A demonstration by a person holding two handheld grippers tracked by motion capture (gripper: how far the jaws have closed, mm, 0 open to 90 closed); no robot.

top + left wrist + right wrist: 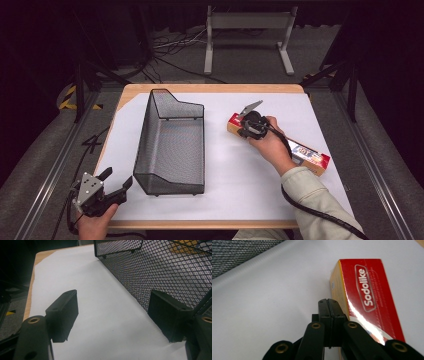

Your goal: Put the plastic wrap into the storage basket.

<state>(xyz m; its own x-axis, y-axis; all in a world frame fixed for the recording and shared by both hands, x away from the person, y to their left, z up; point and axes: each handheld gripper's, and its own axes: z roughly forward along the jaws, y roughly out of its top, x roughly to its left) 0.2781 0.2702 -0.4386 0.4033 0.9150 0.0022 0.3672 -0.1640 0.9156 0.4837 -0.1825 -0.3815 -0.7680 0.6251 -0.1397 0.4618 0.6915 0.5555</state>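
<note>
A long red and yellow box [310,155] marked "Sodolike" lies flat and slantwise, well right of the wire basket [170,145].

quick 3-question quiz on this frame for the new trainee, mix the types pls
1. True or false: the right gripper has its jaws pressed together with nothing between them.
2. The red box lies: A) inside the mesh basket, B) on the white sheet to the basket's right, C) on the floor.
3. Which gripper has open jaws?

Key: 1 true; 2 B; 3 the left gripper.
</note>
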